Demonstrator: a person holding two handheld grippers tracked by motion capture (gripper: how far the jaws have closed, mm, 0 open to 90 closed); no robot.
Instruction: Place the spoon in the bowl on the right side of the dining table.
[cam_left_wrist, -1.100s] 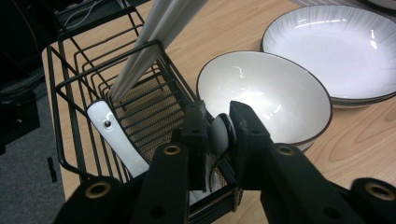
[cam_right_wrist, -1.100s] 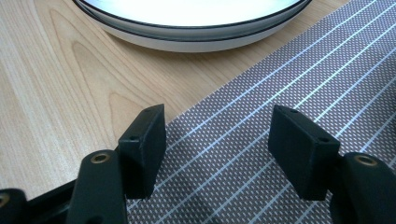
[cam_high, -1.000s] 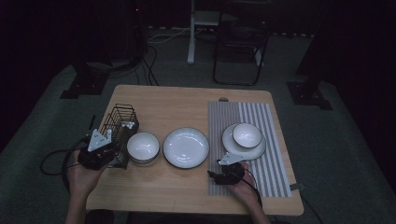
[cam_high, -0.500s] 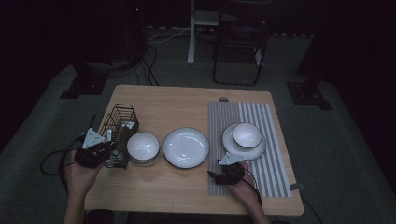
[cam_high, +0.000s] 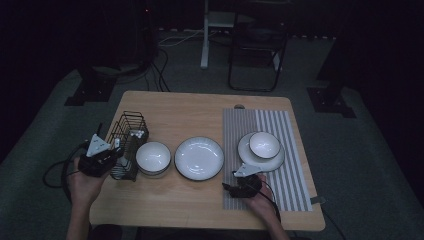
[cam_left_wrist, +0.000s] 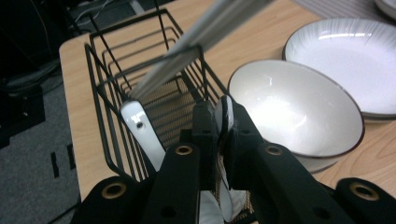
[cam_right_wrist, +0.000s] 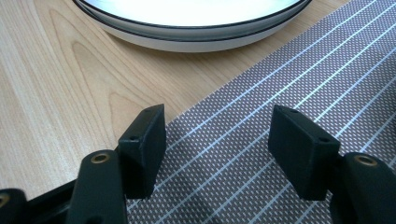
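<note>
Dim, murky high view, dark surroundings; brighter close views with glare on the bowl (cam_left_wrist: 299, 109), blurred near edges

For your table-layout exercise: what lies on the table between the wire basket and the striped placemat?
In the high view, two dishes sit between the wire basket and the striped placemat: a white bowl beside the basket, then a white plate; bare wood separates them.

Basket wires (cam_left_wrist: 116, 70) and bowl (cam_left_wrist: 299, 107) crowd the left tongs (cam_left_wrist: 223, 122) — tabletop (cam_high: 200, 115) behind lies open.
</note>
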